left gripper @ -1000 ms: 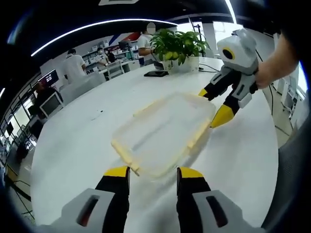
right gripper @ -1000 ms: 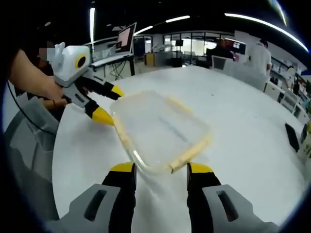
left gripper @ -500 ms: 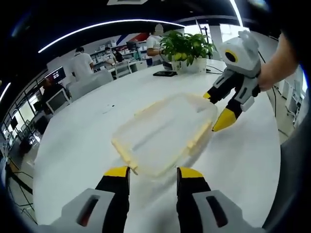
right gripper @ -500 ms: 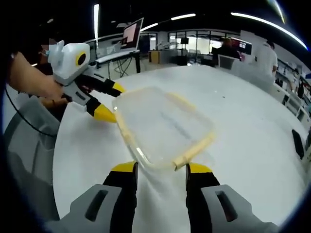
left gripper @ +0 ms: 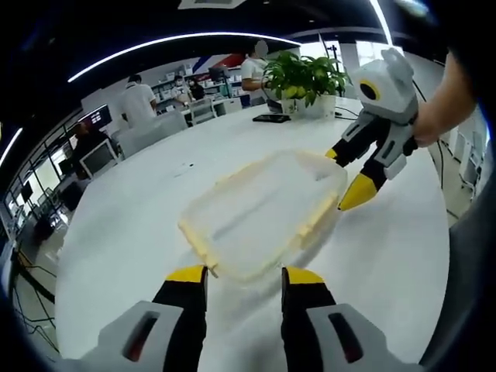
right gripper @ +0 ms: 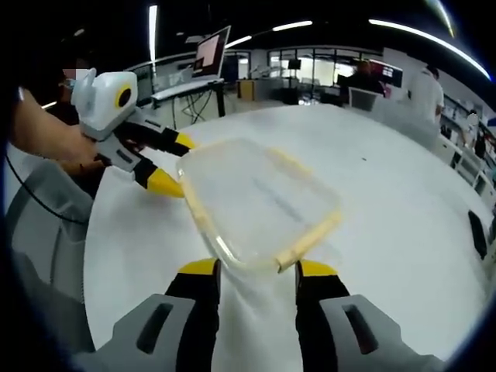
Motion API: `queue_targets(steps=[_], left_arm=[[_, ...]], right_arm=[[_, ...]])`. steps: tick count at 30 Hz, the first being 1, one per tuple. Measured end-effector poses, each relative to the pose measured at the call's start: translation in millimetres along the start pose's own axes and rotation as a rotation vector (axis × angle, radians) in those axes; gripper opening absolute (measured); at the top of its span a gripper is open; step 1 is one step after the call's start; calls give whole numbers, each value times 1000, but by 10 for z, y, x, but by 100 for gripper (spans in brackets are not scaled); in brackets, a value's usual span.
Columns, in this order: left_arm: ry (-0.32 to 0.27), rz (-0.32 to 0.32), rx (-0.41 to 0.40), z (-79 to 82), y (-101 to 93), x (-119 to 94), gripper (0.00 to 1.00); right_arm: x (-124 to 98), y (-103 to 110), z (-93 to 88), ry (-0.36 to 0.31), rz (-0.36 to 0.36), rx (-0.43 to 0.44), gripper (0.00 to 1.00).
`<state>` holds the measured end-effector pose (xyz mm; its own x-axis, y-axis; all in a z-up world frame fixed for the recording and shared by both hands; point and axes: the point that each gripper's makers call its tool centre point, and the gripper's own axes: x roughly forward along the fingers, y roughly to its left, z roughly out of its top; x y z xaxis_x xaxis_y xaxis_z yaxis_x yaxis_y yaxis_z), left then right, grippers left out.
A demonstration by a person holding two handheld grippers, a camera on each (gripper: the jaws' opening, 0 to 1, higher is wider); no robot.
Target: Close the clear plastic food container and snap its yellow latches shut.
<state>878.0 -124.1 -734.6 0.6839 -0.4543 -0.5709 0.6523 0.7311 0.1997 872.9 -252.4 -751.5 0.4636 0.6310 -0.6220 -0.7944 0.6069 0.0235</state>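
A clear plastic container with its lid on lies flat on the white round table. Pale yellow latches run along its edges. My left gripper stands open, its yellow-tipped jaws either side of the container's near corner. My right gripper, held by a hand, is open at the container's far right corner. In the right gripper view the container lies just ahead of my right gripper, with a latch near the right jaw. My left gripper is open at its far left corner.
A potted plant and a flat black object stand at the table's far side. A black object lies near the table's right edge. People sit at desks with monitors beyond the table.
Both views have drifted slightly. The container stays where it was, and both grippers hold their places at its corners, still open.
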Motion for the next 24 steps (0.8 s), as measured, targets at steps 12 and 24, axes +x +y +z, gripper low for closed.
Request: queue_targets(steps=[12,24], left_arm=[[-24,29,-133,-13,5,-138,33],[-50,61,-229,-90,-100,-911,39]], right_arm=[[-258,0,-2,21,-37,44,45],[-950,350,-114,-15,-183,150,54]])
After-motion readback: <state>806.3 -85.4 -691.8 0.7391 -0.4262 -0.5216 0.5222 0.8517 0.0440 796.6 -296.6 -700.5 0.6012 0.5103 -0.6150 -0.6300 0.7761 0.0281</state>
